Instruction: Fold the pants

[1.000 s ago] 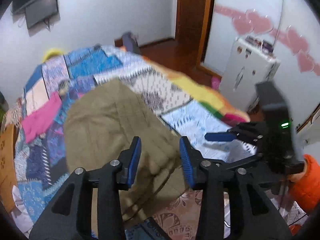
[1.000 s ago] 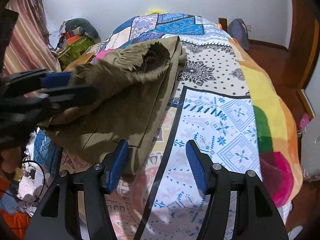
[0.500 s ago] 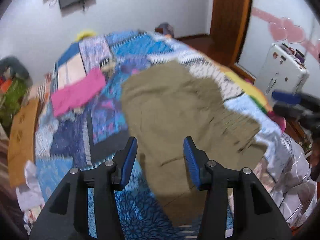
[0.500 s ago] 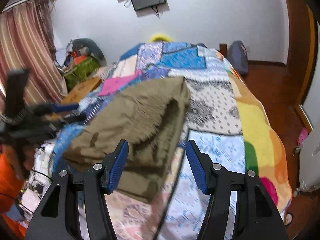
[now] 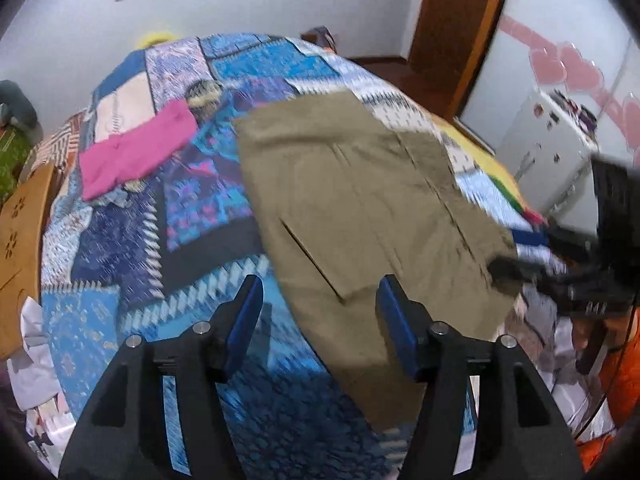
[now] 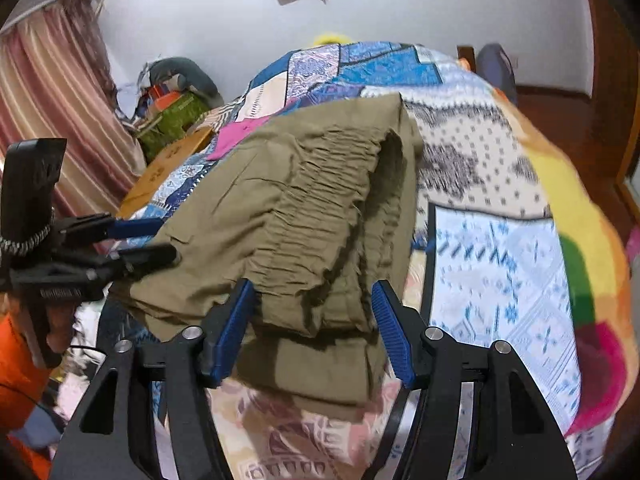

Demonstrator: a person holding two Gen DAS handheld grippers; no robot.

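Pants [image 5: 360, 200] lie on the patchwork bedspread [image 5: 192, 208], olive-brown, already doubled over. In my left view their long axis runs from the near edge of the bed, just ahead of the left tongs [image 5: 320, 312], away toward the far right. In my right view the gathered waistband [image 6: 320, 208] faces me, a bulky ruffled fold piled on the layer below, with the pants [image 6: 288, 220] straight ahead of the right tongs [image 6: 312, 320].

Both tongs sit at the near end of the cloth, one at each side of it, so neither arm is clearly nearer. I judge the next fold has to go along that long axis, carrying the near end away from me.

My left tongs stand wide apart with nothing between the blue pads [image 5: 244, 312]; the cloth is just beyond and below them, not gripped. My right tongs also stand wide, the pads [image 6: 236, 316] straddling the waistband fold. I cannot tell whether they touch the fabric, but they are not pinching it.

A pink garment [image 5: 136, 152] lies well apart on the far left of the bed, out of the way.
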